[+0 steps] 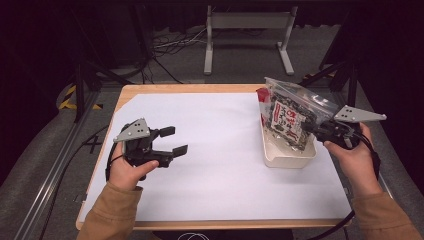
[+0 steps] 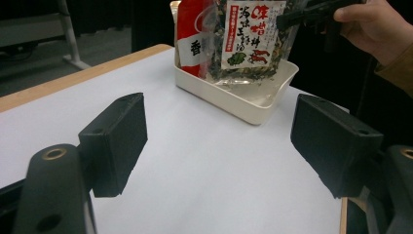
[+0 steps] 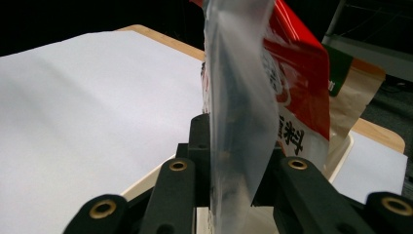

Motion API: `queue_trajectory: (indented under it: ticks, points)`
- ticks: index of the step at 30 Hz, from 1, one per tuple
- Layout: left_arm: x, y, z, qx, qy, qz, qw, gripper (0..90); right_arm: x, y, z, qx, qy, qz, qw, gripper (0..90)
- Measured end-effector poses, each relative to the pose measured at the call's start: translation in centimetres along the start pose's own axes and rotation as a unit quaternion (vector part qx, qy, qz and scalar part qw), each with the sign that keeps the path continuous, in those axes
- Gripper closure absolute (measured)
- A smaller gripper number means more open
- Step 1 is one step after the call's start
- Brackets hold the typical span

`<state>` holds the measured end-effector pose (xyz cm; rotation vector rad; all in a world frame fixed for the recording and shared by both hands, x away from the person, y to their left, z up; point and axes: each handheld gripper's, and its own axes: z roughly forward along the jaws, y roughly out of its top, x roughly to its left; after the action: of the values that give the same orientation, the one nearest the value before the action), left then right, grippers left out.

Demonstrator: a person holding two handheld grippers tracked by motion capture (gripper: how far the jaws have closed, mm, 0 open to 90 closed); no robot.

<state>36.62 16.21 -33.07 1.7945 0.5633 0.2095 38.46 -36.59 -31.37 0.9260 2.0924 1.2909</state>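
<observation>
A clear plastic pouch (image 1: 290, 111) of dried dark flakes with a white and red label stands in a cream tray (image 1: 295, 159) at the table's right. My right gripper (image 1: 314, 129) is shut on the pouch's right edge, and the clear film (image 3: 238, 122) runs up between its jaws. Behind it in the tray stands a red packet (image 3: 299, 83). The pouch (image 2: 253, 36) and the red packet (image 2: 191, 34) stand in the tray (image 2: 238, 100) in the left gripper view. My left gripper (image 1: 171, 141) hovers at the table's left, open, nothing between its jaws.
White paper (image 1: 220, 160) covers most of the wooden table (image 1: 165, 89). A grey metal stand (image 1: 247, 35) and loose cables lie on the floor beyond the far edge. A rail (image 1: 55, 165) runs along the left side.
</observation>
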Motion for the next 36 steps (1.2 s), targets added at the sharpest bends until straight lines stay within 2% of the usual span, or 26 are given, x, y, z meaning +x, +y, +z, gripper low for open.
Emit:
queue_trajectory:
  ticks: [4, 6, 10, 14, 20, 21, 25, 29, 34, 36]
  points:
    - [0.0, -0.1, 0.2, 0.003, 0.000, 0.000, 1.0000, 21.7, -0.1, -0.5, -0.1, 0.001, 0.000, 0.007, 1.0000, 75.9]
    - [0.0, -0.1, 0.3, 0.005, 0.000, 0.003, 1.0000, 21.6, 0.1, -1.0, 0.3, 0.014, -0.001, 0.010, 0.9999, 75.9]
    - [-0.1, -0.3, 0.2, 0.006, 0.002, -0.004, 1.0000, 21.4, 0.1, -1.8, 0.5, 0.004, -0.002, 0.011, 0.9999, 75.9]
    - [0.0, -0.4, 0.0, 0.008, 0.006, 0.001, 1.0000, 21.2, 0.1, -2.2, 0.5, 0.000, -0.002, 0.007, 1.0000, 75.8]
    - [0.0, -0.7, -0.4, 0.008, 0.012, -0.005, 0.9999, 20.3, -0.5, -2.3, 0.0, -0.018, -0.005, 0.028, 0.9994, 74.4]
    - [0.0, -0.8, -0.5, 0.009, 0.013, -0.007, 0.9999, 20.0, -0.5, -2.2, -0.1, -0.021, -0.006, 0.026, 0.9994, 73.6]
    - [0.2, -1.3, -0.9, 0.013, 0.022, -0.006, 0.9997, 18.9, -0.5, -2.3, -0.6, -0.039, -0.021, 0.027, 0.9986, 53.6]
    - [0.2, -2.1, -1.7, 0.015, 0.031, -0.016, 0.9993, 18.6, -0.3, -2.6, -1.8, -0.054, -0.027, 0.037, 0.9975, 45.3]
    - [0.3, -2.9, -2.4, 0.018, 0.040, -0.015, 0.9989, 18.4, 0.5, -3.1, -3.0, -0.051, -0.027, 0.034, 0.9978, 41.2]
    - [0.3, -3.3, -2.8, 0.018, 0.043, -0.023, 0.9986, 18.3, 0.9, -3.3, -3.4, -0.049, -0.026, 0.030, 0.9980, 39.7]
